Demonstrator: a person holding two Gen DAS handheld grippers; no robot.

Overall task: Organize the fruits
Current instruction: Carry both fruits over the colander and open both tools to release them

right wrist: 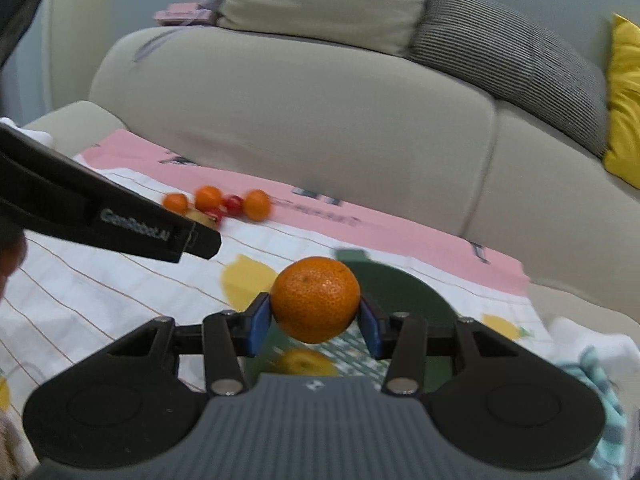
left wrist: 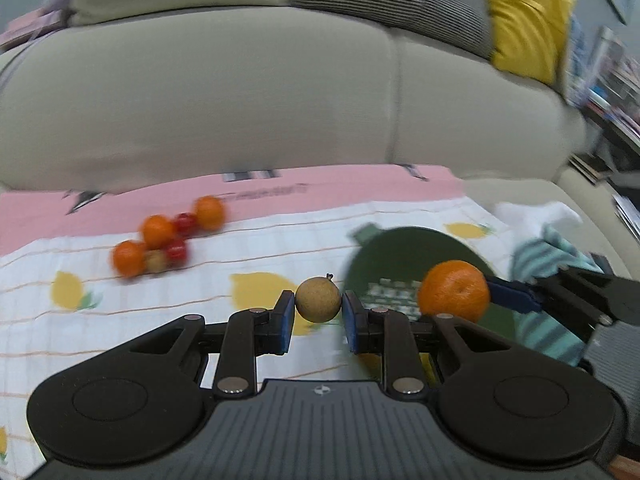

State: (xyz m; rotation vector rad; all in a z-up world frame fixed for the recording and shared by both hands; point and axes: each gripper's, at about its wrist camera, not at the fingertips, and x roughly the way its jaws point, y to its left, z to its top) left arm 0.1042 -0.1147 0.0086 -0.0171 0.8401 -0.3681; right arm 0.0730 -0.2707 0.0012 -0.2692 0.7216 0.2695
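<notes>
- Step in hand: you carry two fruits at once, both lifted clear of the lemon-print cloth. Your left hand-held gripper is clenched on a small tan round fruit; your right hand-held gripper is clenched on a mandarin.
- Position: the mandarin hangs above the near part of the dark green plate; the tan fruit hangs just left of the plate's rim.
- Remaining fruit: a loose heap of mandarins and small red fruits lies at the far left of the cloth, well apart from the plate.
- Next move, as a judgement: lower each fruit onto the plate and release it gently, since round fruit rolls easily.
- Hard to make out: the heap is blurred, so its count is uncertain. Both hand-held grippers hide the plate's near part, and the yellow shape beneath the mandarin is too blurred to identify.
</notes>
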